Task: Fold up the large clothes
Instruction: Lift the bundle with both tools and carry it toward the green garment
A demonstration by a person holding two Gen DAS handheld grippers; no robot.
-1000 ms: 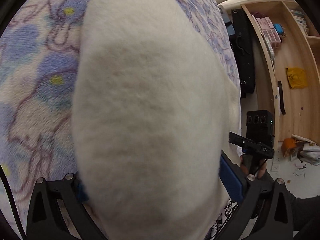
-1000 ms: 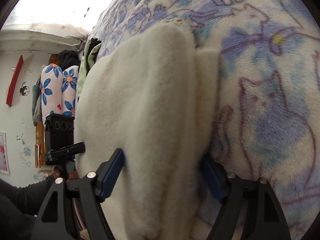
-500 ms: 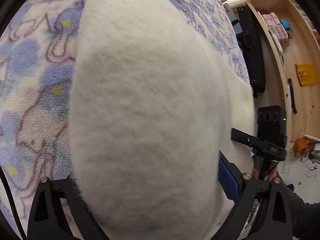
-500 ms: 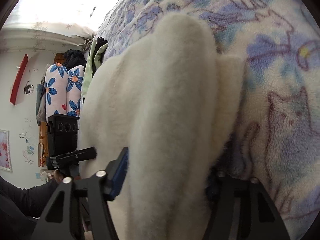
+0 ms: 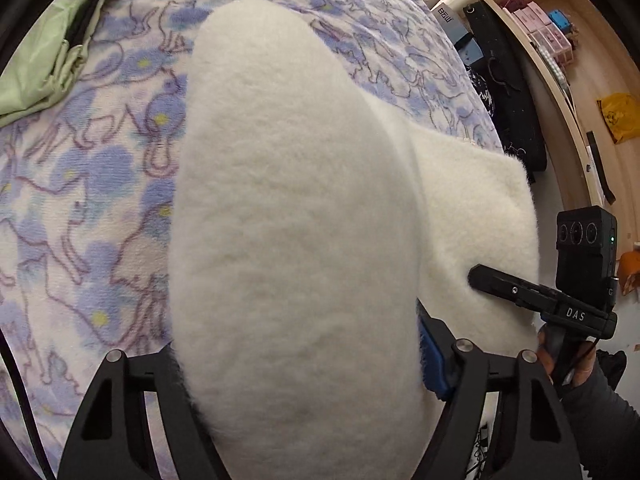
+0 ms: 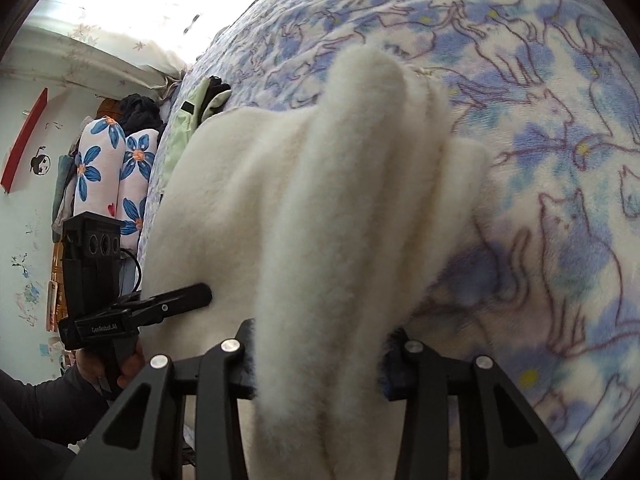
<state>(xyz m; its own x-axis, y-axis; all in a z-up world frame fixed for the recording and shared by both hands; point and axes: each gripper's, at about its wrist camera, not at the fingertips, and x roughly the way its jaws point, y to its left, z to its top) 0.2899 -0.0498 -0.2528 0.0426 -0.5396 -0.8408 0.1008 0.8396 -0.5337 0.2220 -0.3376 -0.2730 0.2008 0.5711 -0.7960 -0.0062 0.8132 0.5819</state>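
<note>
A thick white fleece garment [image 5: 296,200] lies bunched on a bed, lifted at its near edge. My left gripper [image 5: 296,360] has a fat roll of it filling the gap between its jaws, which are closing. One blue pad [image 5: 430,360] presses on the roll's right side, and the fleece hides the other pad. In the right wrist view, a folded ridge of the same garment [image 6: 320,200] runs up between the jaws of my right gripper [image 6: 320,360]. They are closing too, with both pads squeezing the ridge. Each gripper shows in the other's view, at the garment's far end.
The bed carries a blue and purple cat-print blanket [image 5: 80,200] [image 6: 560,200]. A light green garment [image 5: 40,60] lies at its far corner. Past the bed edge are a wooden shelf [image 5: 580,80] and a black bag [image 5: 504,100]. Flower-print pillows [image 6: 108,168] stand on the other side.
Both grippers have risen and drawn the fleece edge up with them. Their jaws have narrowed around the fabric. More of the bed and the green garment show now.
</note>
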